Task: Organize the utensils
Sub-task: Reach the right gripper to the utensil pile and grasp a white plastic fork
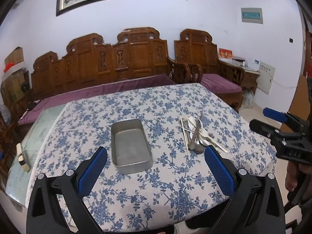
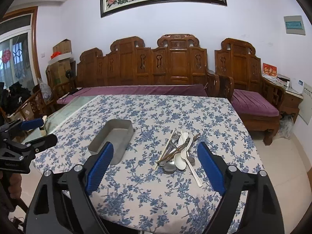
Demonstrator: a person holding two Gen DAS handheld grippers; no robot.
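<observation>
The metal tray stands empty on the floral tablecloth, the whole utensil pile of chopsticks, spoons and forks lies just beside it, unsorted, and both the left gripper and right gripper are spread wide, holding nothing.

No writing can be read with certainty. The red card on the side cabinet at about two o'clock bears gold characters too blurred to make out. The wall panel shows an illegible strip.
</observation>
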